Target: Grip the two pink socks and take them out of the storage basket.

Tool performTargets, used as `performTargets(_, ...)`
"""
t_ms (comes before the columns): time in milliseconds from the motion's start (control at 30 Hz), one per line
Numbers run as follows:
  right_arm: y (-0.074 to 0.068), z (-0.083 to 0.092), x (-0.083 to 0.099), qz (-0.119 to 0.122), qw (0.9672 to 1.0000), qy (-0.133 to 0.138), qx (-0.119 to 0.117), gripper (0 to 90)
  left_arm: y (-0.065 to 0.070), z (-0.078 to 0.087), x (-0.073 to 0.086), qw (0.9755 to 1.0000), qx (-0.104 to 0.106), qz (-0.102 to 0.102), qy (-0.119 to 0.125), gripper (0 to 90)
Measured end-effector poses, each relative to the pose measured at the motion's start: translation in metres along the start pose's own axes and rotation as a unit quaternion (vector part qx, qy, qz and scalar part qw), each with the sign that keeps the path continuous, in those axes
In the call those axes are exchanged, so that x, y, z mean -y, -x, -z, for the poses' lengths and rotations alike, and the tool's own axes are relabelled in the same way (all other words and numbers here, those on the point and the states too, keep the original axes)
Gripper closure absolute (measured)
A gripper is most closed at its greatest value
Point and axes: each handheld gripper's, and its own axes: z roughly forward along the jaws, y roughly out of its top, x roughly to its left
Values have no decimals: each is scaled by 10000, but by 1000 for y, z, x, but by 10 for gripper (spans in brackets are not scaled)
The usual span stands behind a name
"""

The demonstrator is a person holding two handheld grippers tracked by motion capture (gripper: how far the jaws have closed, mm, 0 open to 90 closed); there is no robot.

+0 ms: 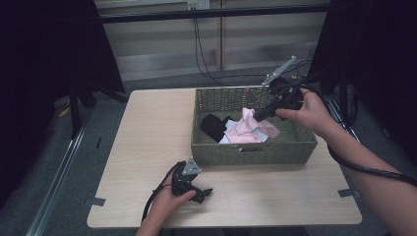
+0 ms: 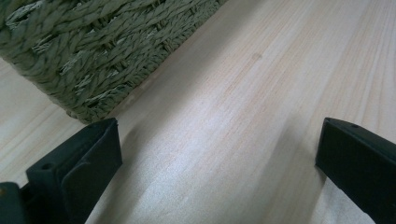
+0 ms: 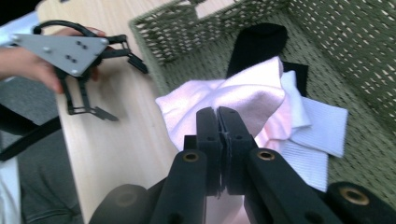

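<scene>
Clamping one pink cloth (image 3: pixel 243 98) over one basket (image 1: pixel 251 152), the right gripper (image 3: pixel 218 116) lifts; left gripper (image 2: pixel 219 154) gapes

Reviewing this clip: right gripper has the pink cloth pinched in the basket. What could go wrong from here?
The right gripper holds only a fold of the pink cloth, so it might slip free on lifting. The white cloth and black cloth touch it and may drag along. The left gripper rests open on the table, not bracing the basket, which could shift.
</scene>
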Motion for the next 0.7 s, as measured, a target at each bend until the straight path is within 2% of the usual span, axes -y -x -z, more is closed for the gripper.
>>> performTargets(267,-20,6,4,159,9997,24,-171,879,0,0,0,10000,1,0,1,0)
performTargets(500,-35,7,8,367,9989,23,-293,879,0,0,0,10000,4,3,0,0)
performTargets(700,-50,5,15,472,9977,36,-489,878,0,0,0,10000,-7,12,23,0)
